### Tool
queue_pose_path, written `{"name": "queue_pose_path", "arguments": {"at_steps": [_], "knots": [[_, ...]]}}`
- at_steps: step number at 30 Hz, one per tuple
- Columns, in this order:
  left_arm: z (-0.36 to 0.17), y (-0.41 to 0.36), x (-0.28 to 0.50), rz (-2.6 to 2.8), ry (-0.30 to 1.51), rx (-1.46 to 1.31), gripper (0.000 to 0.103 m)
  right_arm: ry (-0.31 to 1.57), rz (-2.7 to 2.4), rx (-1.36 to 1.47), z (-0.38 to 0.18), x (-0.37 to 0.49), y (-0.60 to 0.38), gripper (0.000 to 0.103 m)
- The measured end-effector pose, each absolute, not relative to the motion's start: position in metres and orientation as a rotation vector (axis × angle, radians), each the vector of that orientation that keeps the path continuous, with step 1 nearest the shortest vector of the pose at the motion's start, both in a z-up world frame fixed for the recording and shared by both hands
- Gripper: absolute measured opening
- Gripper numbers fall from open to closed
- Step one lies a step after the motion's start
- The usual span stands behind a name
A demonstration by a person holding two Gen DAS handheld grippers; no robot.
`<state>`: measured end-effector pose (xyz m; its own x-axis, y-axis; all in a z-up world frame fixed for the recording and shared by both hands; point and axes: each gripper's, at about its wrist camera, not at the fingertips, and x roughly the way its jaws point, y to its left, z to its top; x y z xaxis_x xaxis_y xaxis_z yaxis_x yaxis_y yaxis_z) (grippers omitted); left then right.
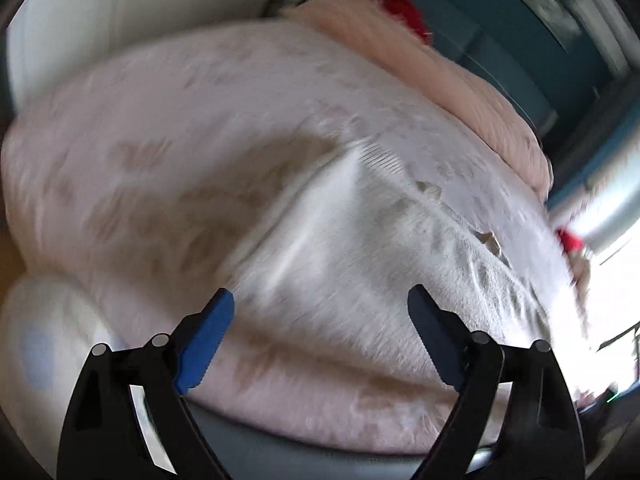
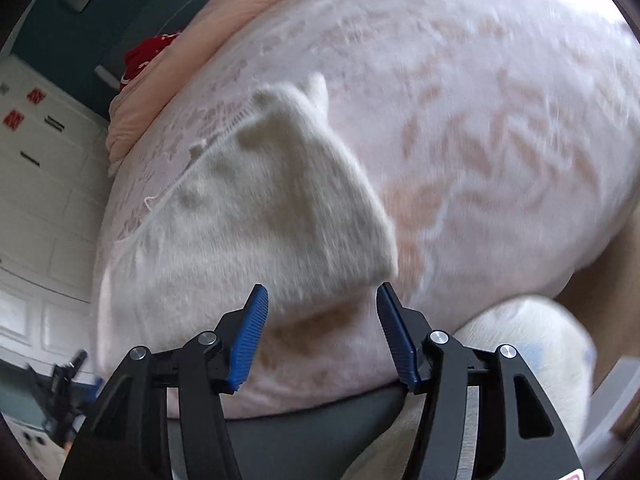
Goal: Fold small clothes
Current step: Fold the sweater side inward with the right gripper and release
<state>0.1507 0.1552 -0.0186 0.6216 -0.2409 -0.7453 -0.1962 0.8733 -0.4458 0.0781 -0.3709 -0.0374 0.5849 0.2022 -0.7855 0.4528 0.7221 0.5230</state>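
A small white fuzzy knit garment (image 2: 280, 200) lies on a pale pink patterned bedspread (image 2: 480, 120). In the left wrist view the garment (image 1: 360, 248) spreads across the middle and right of the bedspread (image 1: 160, 140). My right gripper (image 2: 320, 300) is open and empty, just above the garment's near corner. My left gripper (image 1: 320, 304) is open and empty, just above the garment's near part. Both views are blurred by motion.
A peach blanket (image 1: 440, 64) and a red item (image 1: 408, 12) lie at the bed's far side. A white bundle (image 2: 520, 340) sits by the bed's near edge. White cabinets (image 2: 40, 160) and a teal wall (image 1: 540, 40) stand beyond the bed.
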Motion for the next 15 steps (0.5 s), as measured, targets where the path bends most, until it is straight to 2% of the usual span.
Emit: {"name": "queue_pose_path", "arguments": {"at_steps": [6,7,8,10,12,15], "knots": [[-0.060,0.181,0.172,-0.003,1.072,-0.828,0.087,0.896,-0.149,1.004,-0.059,0.090,-0.381,0.060],[-0.061,0.180,0.179,0.000,1.087,-0.850,0.085,0.876,-0.159,1.040,-0.060,0.093,-0.385,0.053],[-0.060,0.178,0.183,-0.011,1.080,-0.867,0.078,0.859,-0.161,1.058,-0.057,0.096,-0.389,0.020],[-0.048,0.176,0.192,-0.015,1.074,-0.856,0.021,0.815,-0.134,1.006,-0.034,0.104,-0.389,0.018],[-0.023,0.176,0.194,-0.047,1.047,-0.844,0.013,0.738,-0.090,0.912,0.007,0.101,-0.381,0.015],[0.008,0.182,0.180,-0.057,1.015,-0.787,0.011,0.709,-0.078,0.786,0.043,0.086,-0.372,0.014]]}}
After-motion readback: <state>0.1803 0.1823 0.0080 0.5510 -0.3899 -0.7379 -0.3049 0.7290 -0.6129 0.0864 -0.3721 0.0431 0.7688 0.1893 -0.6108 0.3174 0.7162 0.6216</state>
